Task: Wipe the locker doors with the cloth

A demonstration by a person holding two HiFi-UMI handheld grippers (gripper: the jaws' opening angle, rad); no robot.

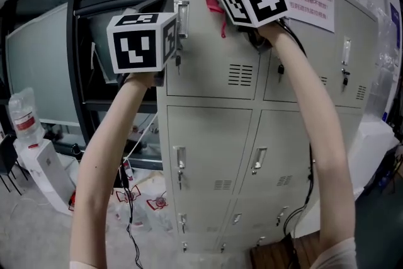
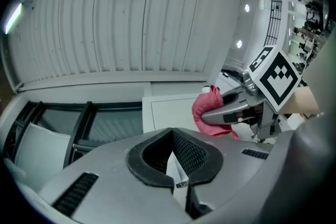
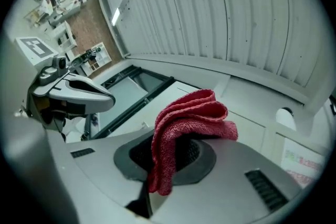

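In the head view, marker cubes (image 1: 141, 41) hide both grippers' fingers. With both arms (image 1: 104, 154) raised, the right gripper (image 3: 173, 157) clamps the red cloth (image 3: 189, 118) at the top locker door (image 1: 211, 50). The left gripper (image 2: 176, 165) pinches the door's handle (image 1: 182, 14).

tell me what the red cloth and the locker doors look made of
Red cloth: looks like soft terry or microfibre, going by its nubby looped surface and limp folds. Locker doors: probably painted sheet steel, pale grey and matt, with punched louvre vents.
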